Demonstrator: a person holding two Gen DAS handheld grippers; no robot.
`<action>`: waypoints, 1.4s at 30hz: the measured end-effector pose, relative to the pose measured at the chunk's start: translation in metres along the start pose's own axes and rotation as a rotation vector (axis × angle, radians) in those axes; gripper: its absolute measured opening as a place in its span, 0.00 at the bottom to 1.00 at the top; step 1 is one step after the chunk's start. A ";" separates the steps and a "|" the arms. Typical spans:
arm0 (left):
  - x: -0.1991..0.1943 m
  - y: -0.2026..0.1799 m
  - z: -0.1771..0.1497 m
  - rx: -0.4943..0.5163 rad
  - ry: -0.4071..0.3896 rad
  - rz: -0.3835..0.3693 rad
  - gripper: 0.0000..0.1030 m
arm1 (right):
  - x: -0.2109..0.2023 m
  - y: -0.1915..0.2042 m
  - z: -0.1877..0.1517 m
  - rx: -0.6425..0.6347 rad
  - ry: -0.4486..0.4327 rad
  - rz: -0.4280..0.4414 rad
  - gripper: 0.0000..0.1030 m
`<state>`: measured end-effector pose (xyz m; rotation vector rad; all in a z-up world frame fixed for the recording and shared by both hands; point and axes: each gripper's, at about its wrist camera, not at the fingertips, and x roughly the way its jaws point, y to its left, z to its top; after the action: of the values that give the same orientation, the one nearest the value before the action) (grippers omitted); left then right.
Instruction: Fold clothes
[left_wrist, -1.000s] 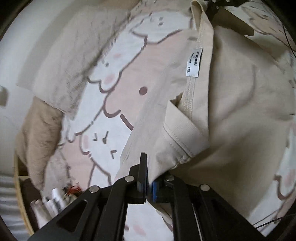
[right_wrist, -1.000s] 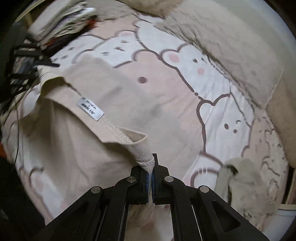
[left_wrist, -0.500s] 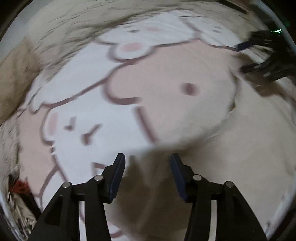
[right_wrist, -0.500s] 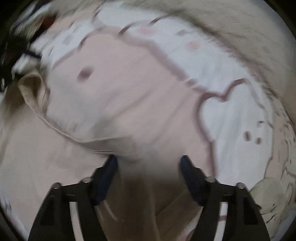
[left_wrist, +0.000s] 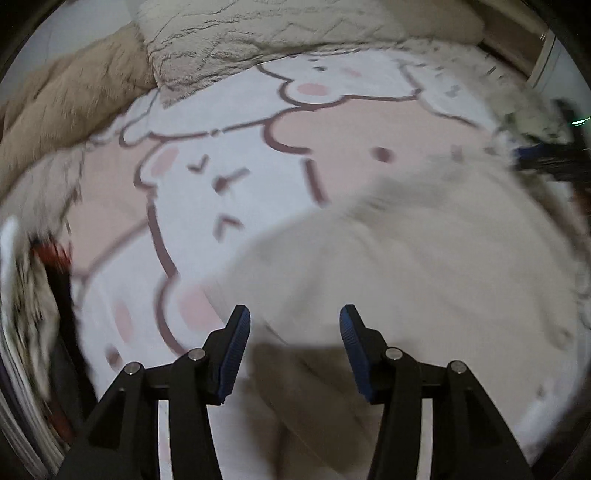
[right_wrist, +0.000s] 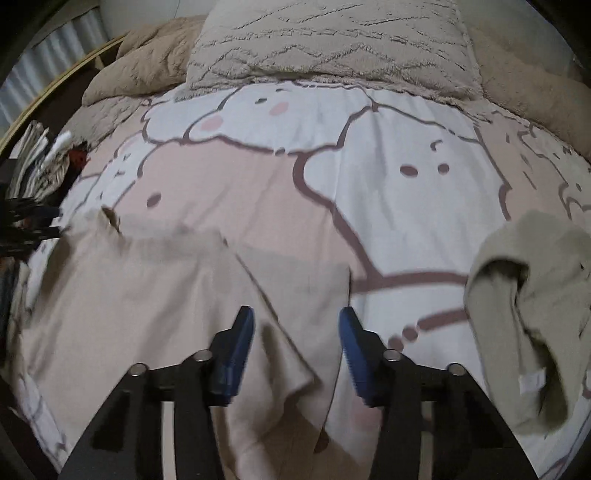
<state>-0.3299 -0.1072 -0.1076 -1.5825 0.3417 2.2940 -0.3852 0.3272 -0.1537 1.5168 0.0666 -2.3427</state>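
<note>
Clothes lie under both my tools: a pale beige garment (right_wrist: 177, 295) of soft, matte knit is spread flat over the bedcover (right_wrist: 406, 229), and its cloth runs from my left side across to my right. In the left wrist view the same garment (left_wrist: 424, 266) looks smeared by blur, a broad rounded sheet with a shadowed fold near my fingers.

My left gripper (left_wrist: 291, 347) stands part open, its blue ribbed pads (left_wrist: 234, 347) apart with nothing pinched between them; the beige cloth lies below the gap. My right gripper (right_wrist: 295, 350) is also part open and its jaws are closing. A pointed flap of the garment lies beneath the gap, but the pads do not press on it.

The bedcover is smooth cotton, printed with big white cartoon animals outlined in brown on pink. At its far edge sits a fluffy pillow (right_wrist: 332, 40) tufted with zigzag lines, with a tan plush blanket (right_wrist: 144, 62) beside it. To my right lies a second garment (right_wrist: 528, 302), olive-grey and crumpled, with a small white label showing. A pile of striped fabrics (right_wrist: 37, 158) sits at the left edge of the bed.
</note>
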 end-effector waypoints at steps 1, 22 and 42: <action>-0.007 -0.006 -0.010 -0.009 0.000 -0.020 0.49 | 0.005 -0.001 -0.005 0.006 0.008 0.017 0.30; -0.048 -0.055 -0.214 -0.158 0.025 -0.185 0.52 | -0.072 -0.030 -0.044 0.385 -0.162 -0.064 0.54; -0.033 -0.047 -0.201 -0.329 -0.162 -0.364 0.10 | -0.077 0.040 -0.305 1.188 -0.300 0.388 0.61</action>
<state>-0.1288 -0.1449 -0.1480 -1.4387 -0.3541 2.2431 -0.0777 0.3788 -0.2095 1.3019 -1.7639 -2.2621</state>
